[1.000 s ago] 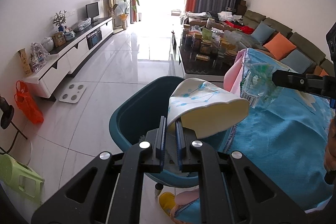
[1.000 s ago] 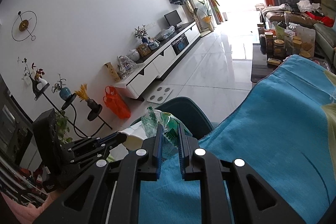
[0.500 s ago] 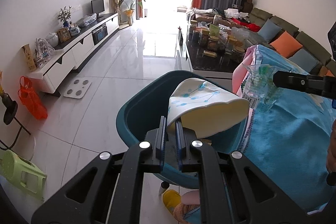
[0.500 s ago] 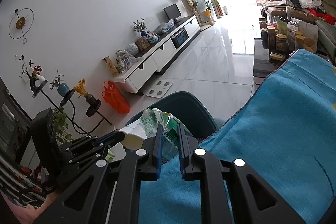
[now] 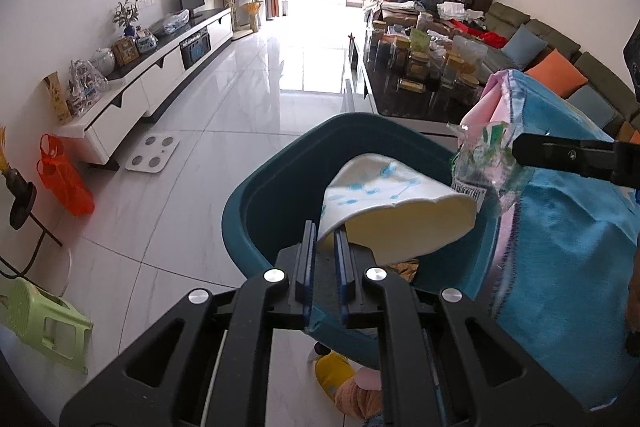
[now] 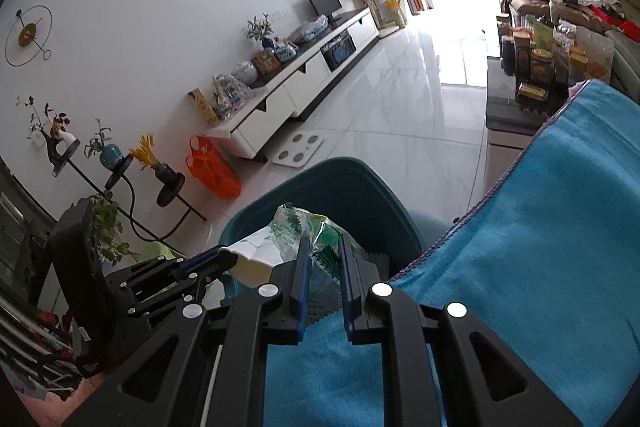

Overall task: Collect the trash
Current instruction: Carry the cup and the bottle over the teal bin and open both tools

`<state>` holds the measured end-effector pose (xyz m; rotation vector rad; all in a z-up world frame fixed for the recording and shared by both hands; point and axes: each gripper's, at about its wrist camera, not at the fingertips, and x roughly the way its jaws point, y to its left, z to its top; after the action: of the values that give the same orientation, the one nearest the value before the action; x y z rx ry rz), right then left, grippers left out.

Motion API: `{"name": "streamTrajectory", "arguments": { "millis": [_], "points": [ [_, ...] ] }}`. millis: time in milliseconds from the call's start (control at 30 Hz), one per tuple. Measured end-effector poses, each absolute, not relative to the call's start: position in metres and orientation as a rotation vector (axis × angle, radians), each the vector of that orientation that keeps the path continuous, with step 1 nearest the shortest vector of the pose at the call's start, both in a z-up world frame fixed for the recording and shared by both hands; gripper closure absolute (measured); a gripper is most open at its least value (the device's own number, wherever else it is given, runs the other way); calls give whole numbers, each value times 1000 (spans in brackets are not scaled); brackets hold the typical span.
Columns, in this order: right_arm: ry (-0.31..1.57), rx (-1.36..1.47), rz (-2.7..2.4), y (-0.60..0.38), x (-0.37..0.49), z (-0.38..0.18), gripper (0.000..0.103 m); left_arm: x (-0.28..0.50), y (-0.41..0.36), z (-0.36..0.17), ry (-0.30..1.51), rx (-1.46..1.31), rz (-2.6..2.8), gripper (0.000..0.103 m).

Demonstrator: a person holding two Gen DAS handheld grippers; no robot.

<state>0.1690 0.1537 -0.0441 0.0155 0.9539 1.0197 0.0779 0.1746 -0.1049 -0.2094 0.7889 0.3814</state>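
Left wrist view: my left gripper point(image 5: 325, 247) is clamped on the rim of a crushed paper cup point(image 5: 394, 205), white with blue markings, its mouth flattened to a cream-coloured oval. The cup hangs over the open teal bin point(image 5: 272, 195), with the bin's hollow showing behind it from about nine o'clock round to twelve. At three o'clock my right gripper point(image 5: 516, 149) reaches in, pinching a crinkled clear wrapper point(image 5: 478, 163) with green print and a barcode, just over the bin's right rim. Some scraps seem to lie at the bottom of the bin, though I cannot make them out. I judge both pieces gathered and carried, with only the drop left.

Right wrist view: my right gripper point(image 6: 323, 259) has its pads closed on the wrapper point(image 6: 308, 227), which bulges up toward twelve o'clock above the bin point(image 6: 360, 187). At nine o'clock the left gripper point(image 6: 230, 259) holds the cup point(image 6: 254, 255) over the same opening. The blue cloth on the counter point(image 6: 540, 227) spreads toward three o'clock with no trash showing on the part in view.
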Motion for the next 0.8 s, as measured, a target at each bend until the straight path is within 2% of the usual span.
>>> {"name": "streamTrajectory", "arguments": {
  "millis": [233, 367, 500, 600, 667, 800],
  "points": [
    [1013, 33, 1007, 159, 179, -56, 85, 91, 179, -117, 805, -245, 354, 87],
    [1014, 46, 996, 156, 181, -57, 71, 96, 180, -124, 815, -261, 349, 76],
    [1003, 56, 994, 150, 180, -55, 71, 94, 174, -121, 794, -253, 350, 73],
    [980, 74, 1002, 139, 176, -48, 71, 87, 168, -113, 764, -236, 344, 64],
    [961, 75, 1007, 130, 173, -43, 71, 82, 160, -104, 733, -229, 324, 54],
    [900, 83, 1005, 96, 159, -28, 70, 74, 137, -86, 680, -199, 249, 44]
  ]
}}
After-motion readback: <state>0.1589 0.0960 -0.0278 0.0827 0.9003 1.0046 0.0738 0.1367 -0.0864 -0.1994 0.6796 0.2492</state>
